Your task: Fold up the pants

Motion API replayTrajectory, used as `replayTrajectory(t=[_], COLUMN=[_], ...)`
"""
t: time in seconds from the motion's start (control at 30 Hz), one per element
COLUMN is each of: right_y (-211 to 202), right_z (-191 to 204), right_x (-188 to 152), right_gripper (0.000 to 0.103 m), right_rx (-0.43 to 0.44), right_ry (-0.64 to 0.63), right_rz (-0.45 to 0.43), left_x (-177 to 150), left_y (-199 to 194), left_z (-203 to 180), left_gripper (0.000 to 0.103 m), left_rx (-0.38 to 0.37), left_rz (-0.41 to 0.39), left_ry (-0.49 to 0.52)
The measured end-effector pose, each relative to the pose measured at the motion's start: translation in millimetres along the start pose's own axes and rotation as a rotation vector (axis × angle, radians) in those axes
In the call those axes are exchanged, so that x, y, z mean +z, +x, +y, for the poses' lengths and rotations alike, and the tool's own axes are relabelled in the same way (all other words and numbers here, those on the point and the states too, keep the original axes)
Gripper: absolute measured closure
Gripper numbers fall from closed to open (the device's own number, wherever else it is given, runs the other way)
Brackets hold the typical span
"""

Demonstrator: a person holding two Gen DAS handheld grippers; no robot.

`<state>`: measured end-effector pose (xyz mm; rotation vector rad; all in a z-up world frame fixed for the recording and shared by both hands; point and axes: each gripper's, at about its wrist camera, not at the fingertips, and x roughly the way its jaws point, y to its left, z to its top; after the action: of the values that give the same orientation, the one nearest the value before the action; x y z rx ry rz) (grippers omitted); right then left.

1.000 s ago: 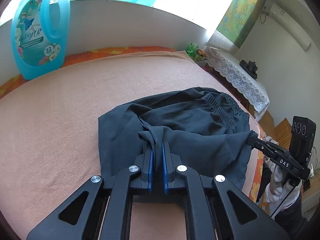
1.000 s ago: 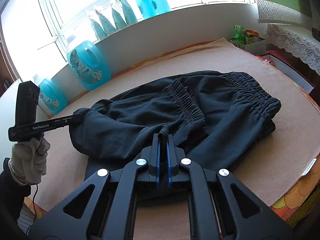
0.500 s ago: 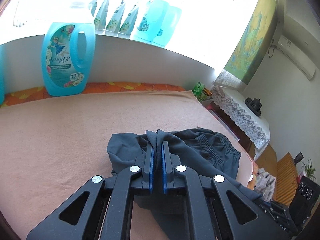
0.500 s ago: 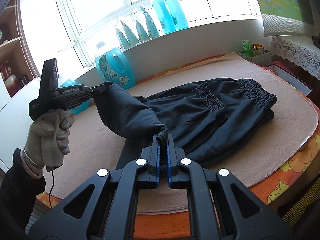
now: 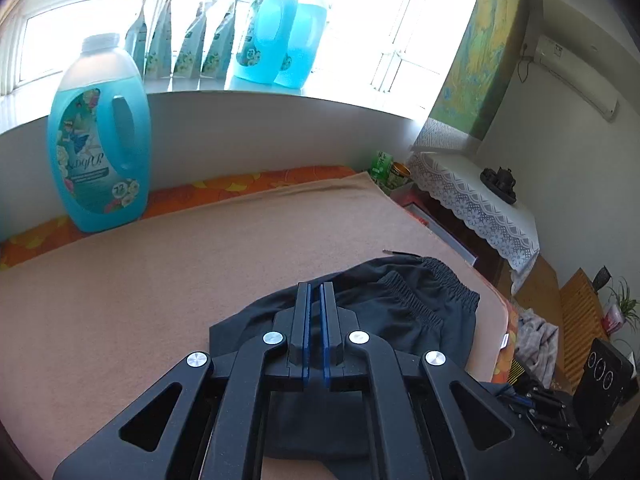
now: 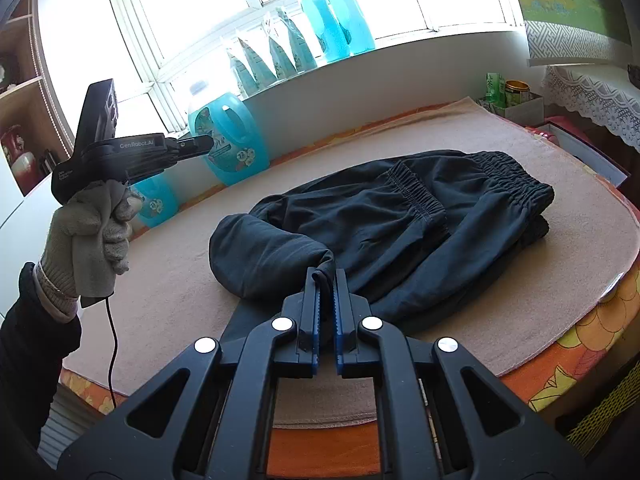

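Note:
Dark navy pants (image 6: 400, 216) lie bunched on the beige blanket, elastic waistband to the right; they also show in the left wrist view (image 5: 400, 304). My right gripper (image 6: 325, 276) is shut on a fold of the pants' fabric at the near edge. My left gripper (image 5: 316, 290) is raised high above the table with its jaws nearly closed and nothing between them; in the right wrist view it (image 6: 204, 143) is held in a gloved hand up at the left, clear of the pants.
A large blue detergent bottle (image 5: 98, 152) stands at the table's back left, more bottles and pouches (image 6: 304, 44) on the windowsill. A small box with tins (image 6: 508, 98) sits at the back right. A lace-covered side table (image 5: 476, 204) stands to the right.
My left gripper has let go of the pants' fabric and risen up and away; the freed fold has dropped onto the pile. My right gripper keeps its hold.

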<state>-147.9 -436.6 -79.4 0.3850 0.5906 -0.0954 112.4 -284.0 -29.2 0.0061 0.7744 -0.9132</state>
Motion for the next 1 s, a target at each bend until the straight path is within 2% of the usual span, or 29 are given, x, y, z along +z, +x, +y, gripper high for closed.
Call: replayTrajectory(t=[0.03, 0.07, 0.1, 0.13, 0.27, 0.5, 0.63, 0.77, 0.83, 0.87, 0.9, 1.0], right_y=[4, 7, 10, 12, 20, 25, 25, 27, 27, 28, 27, 26], right_z=[-2, -4, -5, -7, -10, -4, -3, -5, -6, -7, -7, -8], right_x=[-3, -5, -7, -9, -9, -6, -7, -6, -7, -7, -7, -9], right_gripper=[0.097, 0.097, 0.097, 0.097, 0.097, 0.097, 0.097, 0.097, 0.097, 0.097, 0.097, 0.097], right_rx=[-0.004, -0.007, -0.013, -0.017, -0.026, -0.043, -0.039, -0.029, -0.021, -0.018, -0.015, -0.005], right_ry=[0.006, 0.01, 0.014, 0.022, 0.033, 0.024, 0.019, 0.022, 0.025, 0.026, 0.027, 0.031], right_rz=[0.011, 0.02, 0.028, 0.037, 0.059, 0.066, 0.071, 0.074, 0.073, 0.072, 0.07, 0.066], left_x=[-6, -13, -19, -26, -45, -47, -50, -52, -54, -55, -56, -59], left_y=[3, 6, 8, 8, 7, 26, 31, 33, 37, 39, 41, 40], left_z=[8, 15, 22, 29, 44, 63, 58, 41, 34, 32, 30, 25], left_gripper=[0.099, 0.091, 0.077, 0.073, 0.073, 0.072, 0.072, 0.072, 0.073, 0.081, 0.096, 0.1], left_rx=[-0.008, -0.016, -0.027, -0.035, -0.098, -0.173, -0.201, -0.149, -0.126, -0.111, -0.085, -0.052], left_rz=[0.036, 0.063, 0.085, 0.097, 0.142, 0.18, 0.194, 0.198, 0.2, 0.197, 0.195, 0.174], left_ry=[-0.01, -0.018, -0.026, -0.039, -0.04, -0.087, -0.076, 0.012, 0.051, 0.066, 0.085, 0.112])
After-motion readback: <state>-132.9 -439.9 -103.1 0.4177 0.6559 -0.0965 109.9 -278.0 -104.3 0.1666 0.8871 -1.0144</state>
